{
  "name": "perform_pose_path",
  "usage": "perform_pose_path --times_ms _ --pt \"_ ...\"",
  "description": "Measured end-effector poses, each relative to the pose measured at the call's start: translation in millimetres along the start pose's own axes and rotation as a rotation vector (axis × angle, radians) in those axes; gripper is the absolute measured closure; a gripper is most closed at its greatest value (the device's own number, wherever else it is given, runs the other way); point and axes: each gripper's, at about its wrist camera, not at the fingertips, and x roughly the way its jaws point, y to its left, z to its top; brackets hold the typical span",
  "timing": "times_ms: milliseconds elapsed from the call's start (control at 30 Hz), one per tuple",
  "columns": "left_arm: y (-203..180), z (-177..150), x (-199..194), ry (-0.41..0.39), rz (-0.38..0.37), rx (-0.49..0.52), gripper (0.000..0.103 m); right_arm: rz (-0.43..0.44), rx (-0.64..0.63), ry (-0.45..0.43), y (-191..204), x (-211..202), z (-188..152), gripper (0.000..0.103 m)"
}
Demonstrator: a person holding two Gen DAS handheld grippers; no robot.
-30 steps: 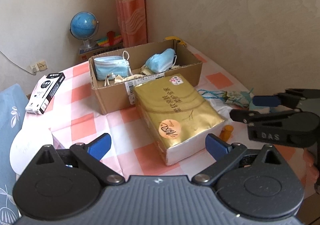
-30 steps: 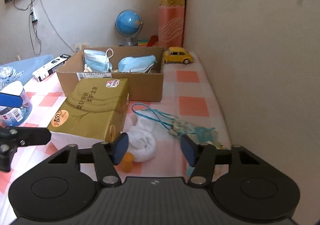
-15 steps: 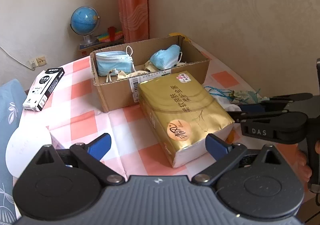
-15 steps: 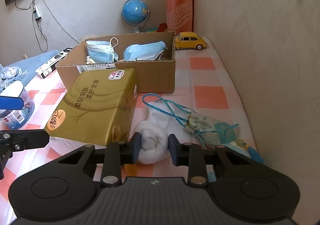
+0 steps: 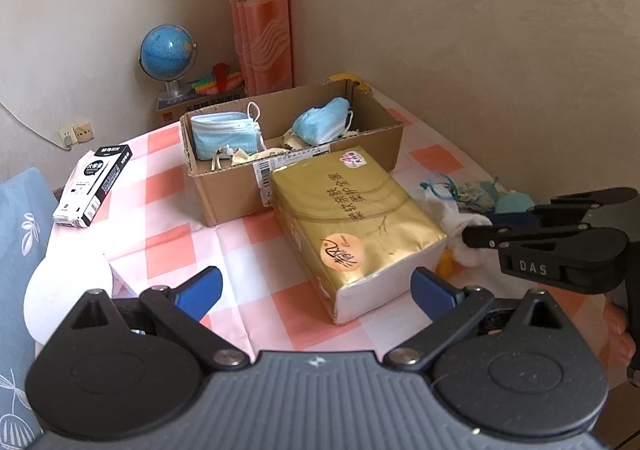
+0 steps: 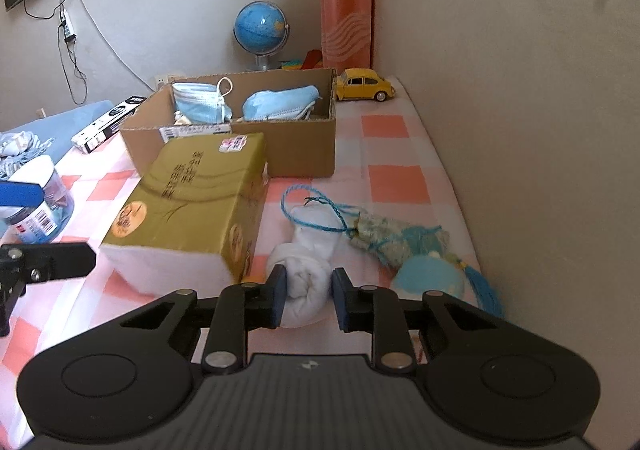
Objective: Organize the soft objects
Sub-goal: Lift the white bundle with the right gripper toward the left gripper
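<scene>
Tongs of the left gripper [image 5: 316, 286] stand spread wide, nothing between them, the gold tissue pack [image 5: 352, 222] just ahead. Right view: the right gripper [image 6: 307, 300] pinches the rolled white cloth [image 6: 306, 282]; beyond it sits the cardboard box [image 6: 280, 142].

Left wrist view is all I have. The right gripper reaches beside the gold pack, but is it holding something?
Observer: Yes. The right gripper is shut on the rolled white cloth, one pad on each side.
Operator: Does anything lie on that cloth?
Observer: The blue cord of the tasselled pouch crosses its far end.
Operator: And behind the box?
Observer: A yellow toy car stands by the far right corner of the cardboard box.
</scene>
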Motion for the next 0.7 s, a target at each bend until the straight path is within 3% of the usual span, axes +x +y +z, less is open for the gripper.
perform_pose_path --times_ms 400,500,567,700 --pt "-13.2 -9.8 -21.7 -0.017 -0.01 0.061 0.003 0.046 -0.026 0.045 12.8 -27.2 -29.2 0.073" --pt "-16.9 -12.1 -24.3 -0.016 -0.015 0.072 0.003 0.039 -0.036 0.035 14.1 -30.6 -31.3 0.061" --pt "-17.9 -13.1 -24.8 -0.015 -0.017 0.076 0.003 0.028 -0.042 0.024 15.5 -31.8 -31.2 0.046" --pt "-19.3 -14.2 -24.2 -0.012 -0.025 0.078 0.003 0.024 -0.076 0.021 20.9 -26.1 -28.1 0.044"
